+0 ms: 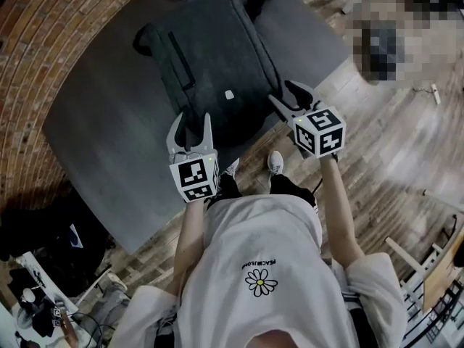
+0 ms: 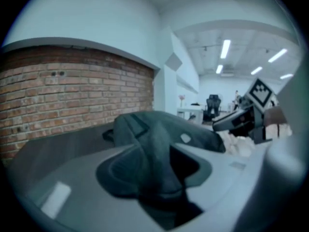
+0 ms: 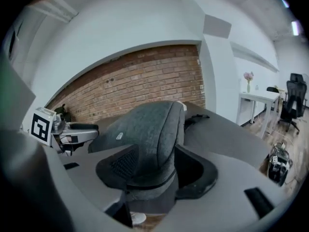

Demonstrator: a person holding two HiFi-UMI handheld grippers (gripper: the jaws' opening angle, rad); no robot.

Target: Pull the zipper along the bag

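White shirt (image 1: 261, 267) of the person fills the bottom of the head view, with shoes (image 1: 275, 162) right at the table edge. On the person's left, the left gripper (image 1: 192, 122) has its jaws spread apart and nothing pinched. In the left gripper view the bag's near end sits in the gap, but the pads don't press on it. Same for the right gripper (image 1: 280, 91): jaws wide apart, empty, lined up on the bag's near right corner. The bag (image 1: 217, 56) is a dark grey backpack lying flat on the dark table (image 1: 94, 143). It runs away from the person, with straps (image 1: 257, 2) at the far end and its near end close to the table edge. A dark line down its left side looks like the zipper track (image 1: 181, 60); the pull is too small to tell. There is a small light tag (image 1: 229, 94) on the top face and a brick wall (image 1: 43, 35) beyond the table. Likely reason for flanking the near end: one gripper holds the fabric steady while the other takes the pull. This reads as the approach stage, zipper not yet touched.
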